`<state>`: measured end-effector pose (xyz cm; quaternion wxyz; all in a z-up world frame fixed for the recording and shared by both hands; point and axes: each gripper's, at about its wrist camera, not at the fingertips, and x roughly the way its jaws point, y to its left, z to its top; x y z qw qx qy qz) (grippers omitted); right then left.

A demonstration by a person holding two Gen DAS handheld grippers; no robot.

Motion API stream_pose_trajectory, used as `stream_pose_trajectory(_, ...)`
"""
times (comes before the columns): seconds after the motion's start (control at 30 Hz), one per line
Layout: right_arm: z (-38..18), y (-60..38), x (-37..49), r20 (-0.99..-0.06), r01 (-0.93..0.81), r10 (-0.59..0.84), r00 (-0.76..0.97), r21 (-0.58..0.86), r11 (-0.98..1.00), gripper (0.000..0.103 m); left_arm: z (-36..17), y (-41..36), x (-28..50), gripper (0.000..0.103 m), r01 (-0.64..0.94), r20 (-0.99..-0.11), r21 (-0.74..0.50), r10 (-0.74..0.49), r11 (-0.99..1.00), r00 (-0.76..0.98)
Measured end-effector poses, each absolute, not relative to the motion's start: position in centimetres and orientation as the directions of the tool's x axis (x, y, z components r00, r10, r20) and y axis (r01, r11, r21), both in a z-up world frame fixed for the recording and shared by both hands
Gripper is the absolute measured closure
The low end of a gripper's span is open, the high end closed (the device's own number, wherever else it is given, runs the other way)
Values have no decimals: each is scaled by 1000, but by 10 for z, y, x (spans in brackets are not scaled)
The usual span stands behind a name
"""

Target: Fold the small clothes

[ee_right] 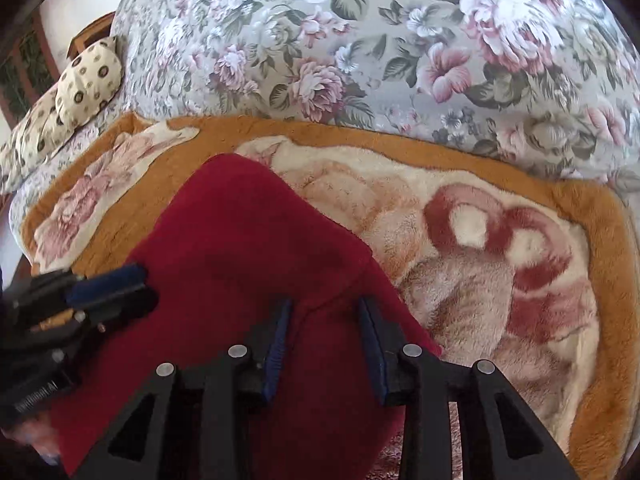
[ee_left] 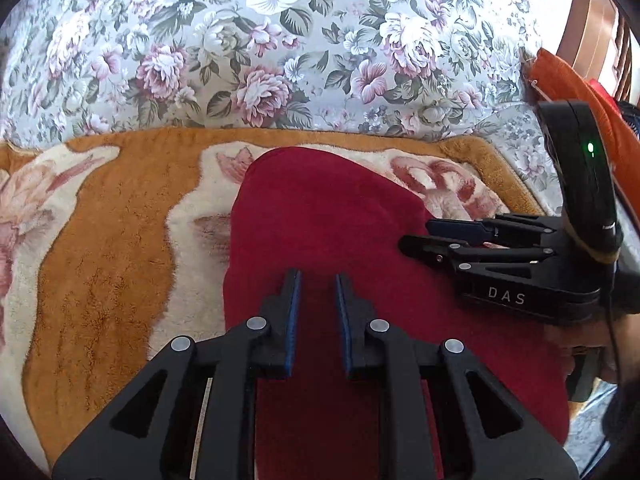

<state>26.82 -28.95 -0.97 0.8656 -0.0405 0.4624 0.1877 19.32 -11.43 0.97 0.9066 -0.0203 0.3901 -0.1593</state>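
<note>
Red fleece garment (ee_left: pixel 332 220) at frame centre, lying on orange-and-cream plush blanket (ee_left: pixel 100 248). Judged soft, light, limp, likely to sag; pinch at edge or corner, not mid-panel. Left gripper (ee_left: pixel 318 280) over lower cloth, jaws narrow with visible gap, nothing clamped. Right gripper (ee_right: pixel 324 306) near garment's right edge, jaws part open, empty. Floral cushion (ee_left: pixel 280 40) fills upper frame.

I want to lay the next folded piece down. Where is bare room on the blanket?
The blanket is bare right of the red garment, up to the floral cushion; also left of it. Crowded over the garment: left gripper, right gripper.
</note>
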Motion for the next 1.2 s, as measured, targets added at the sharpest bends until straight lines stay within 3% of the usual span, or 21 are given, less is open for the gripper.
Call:
stream_pose_trajectory(0.13,4,-283,264,-827,-357,266,495,86,930,70,17,-112,186,88,274,-689,-161,-307,948,657)
stream_pose_trajectory(0.3,59,-283,204,-757,-420,314,573,58,906,70,35,-96,170,88,283,-682,-268,-388,921,620)
stream_pose_trajectory(0.37,49,-273,177,-788,-485,327,521,42,874,70,37,-95,156,88,297,-673,-291,-415,909,612)
stream_pose_trajectory(0.47,7,-274,165,-823,-478,238,516,-46,877,70,20,-109,152,87,330,-713,-219,-381,918,588)
stream_pose_trajectory(0.53,5,-289,169,-793,-433,303,529,55,900,70,23,-104,155,87,325,-715,-257,-406,910,570)
stream_pose_trajectory(0.63,12,-293,169,-788,-408,311,531,84,909,70,43,-92,146,87,322,-703,-272,-416,907,577)
stream_pose_trajectory(0.73,35,-282,147,-768,-405,254,587,-7,914,70,52,-76,118,87,379,-679,-277,-459,883,573)
stream_pose_trajectory(0.87,63,-259,94,-717,-505,352,602,-1,863,70,33,-75,80,87,447,-682,-307,-521,840,512)
stream_pose_trajectory(1.03,-1,-250,90,-827,-493,222,517,-75,867,70,-11,-92,83,87,395,-749,-338,-498,854,437)
stream_pose_trajectory(1.13,-6,-266,89,-786,-465,306,537,27,885,70,-10,-98,82,87,409,-754,-303,-479,861,449)
stream_pose_trajectory(1.2,-6,-261,89,-792,-459,282,541,3,888,70,-9,-101,82,87,413,-760,-287,-468,864,451)
